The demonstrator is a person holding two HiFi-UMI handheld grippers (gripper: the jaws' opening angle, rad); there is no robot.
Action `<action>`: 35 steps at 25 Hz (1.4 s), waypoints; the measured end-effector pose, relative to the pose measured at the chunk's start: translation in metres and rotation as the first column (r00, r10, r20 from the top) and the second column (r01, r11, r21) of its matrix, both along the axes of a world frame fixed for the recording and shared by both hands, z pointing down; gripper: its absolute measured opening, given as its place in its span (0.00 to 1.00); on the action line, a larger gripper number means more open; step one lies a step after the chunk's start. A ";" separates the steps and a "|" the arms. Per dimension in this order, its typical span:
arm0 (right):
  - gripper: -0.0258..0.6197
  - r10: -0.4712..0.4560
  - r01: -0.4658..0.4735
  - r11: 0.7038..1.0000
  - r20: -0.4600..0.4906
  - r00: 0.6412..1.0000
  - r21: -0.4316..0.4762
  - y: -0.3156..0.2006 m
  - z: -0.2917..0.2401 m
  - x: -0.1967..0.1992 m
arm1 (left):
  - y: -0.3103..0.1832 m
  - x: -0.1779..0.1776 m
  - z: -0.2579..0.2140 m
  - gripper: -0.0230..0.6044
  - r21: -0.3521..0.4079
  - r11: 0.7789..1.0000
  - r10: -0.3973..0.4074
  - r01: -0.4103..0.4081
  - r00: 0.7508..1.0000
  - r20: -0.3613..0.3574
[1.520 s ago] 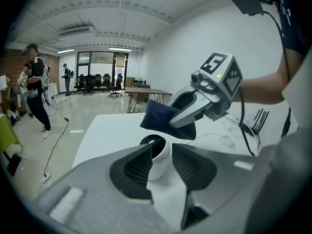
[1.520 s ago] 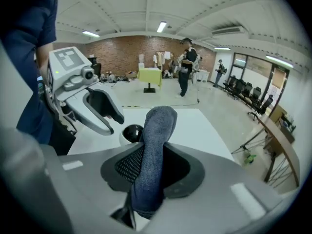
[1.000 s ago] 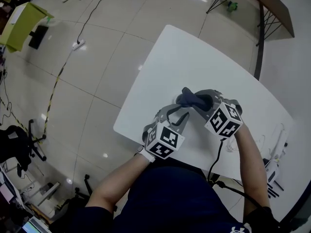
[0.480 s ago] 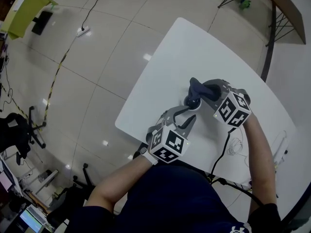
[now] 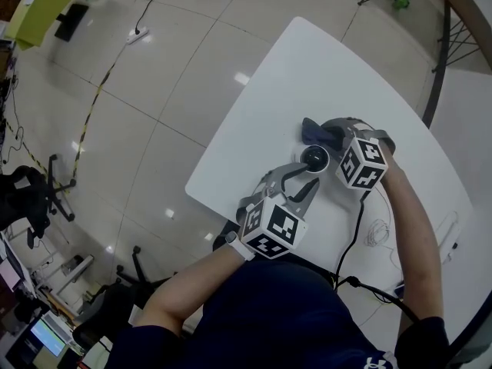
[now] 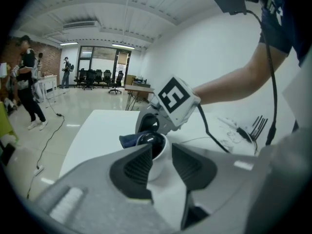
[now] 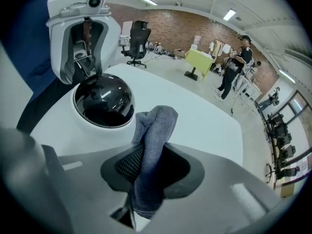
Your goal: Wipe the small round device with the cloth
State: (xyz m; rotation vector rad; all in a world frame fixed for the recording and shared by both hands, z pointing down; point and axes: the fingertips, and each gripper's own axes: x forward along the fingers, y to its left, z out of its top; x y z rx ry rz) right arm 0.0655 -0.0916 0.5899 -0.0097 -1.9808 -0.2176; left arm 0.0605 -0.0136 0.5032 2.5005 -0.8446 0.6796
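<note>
Right gripper view gives the closest look. The right gripper (image 7: 148, 165) has its jaws pinched on a fold of the grey-blue cloth (image 7: 155, 126), and the free end of the fold sticks up past the pads. Just beyond stands the small round device (image 7: 103, 101), a glossy black dome in a white cup-like base, upright on the white table (image 7: 195, 108). The tip of the cloth sits just beside the rim of the base; whether it touches cannot be told from here.

On the other side of the device, the left gripper (image 6: 161, 152) has its jaws drawn in around the white base, one pad on each flank, and appears to be holding it steady rather than lifting it.

From the head view, both forearms reach in from the person's side of the table. The device lies between the two grippers near the table's middle, with the cloth bunched on its far side. A thin cable (image 5: 377, 233) trails off to the person's right. Farther out are the tiled floor (image 5: 177, 91) and, in the right gripper view, a yellow-green table (image 7: 199, 60) with people standing near it.

As for progress, the set-up looks done: the cloth is gripped, the device is braced, and the two are side by side. The dome is fully uncovered, so no stroke crosses it at this moment. The pictures cannot show how much of it has been wiped. What remains is probably to draw the cloth over the dome and round the base.
</note>
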 end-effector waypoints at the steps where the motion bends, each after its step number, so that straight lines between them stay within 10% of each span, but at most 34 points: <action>1: 0.20 -0.010 0.010 1.000 -0.010 1.000 0.015 -0.001 0.002 -0.001 | 0.000 -0.001 0.001 0.24 0.000 1.000 -0.001 0.001 1.000 0.000; 18: 0.21 0.172 -0.180 0.969 0.060 0.983 0.171 0.012 -0.080 0.017 | 0.002 -0.004 -0.005 0.24 0.035 0.999 0.031 -0.032 0.999 0.016; 35: 0.20 -0.038 0.038 0.983 -0.004 0.999 0.177 0.031 -0.094 -0.016 | 0.014 0.015 0.006 0.26 0.050 0.990 0.129 -0.134 0.988 0.087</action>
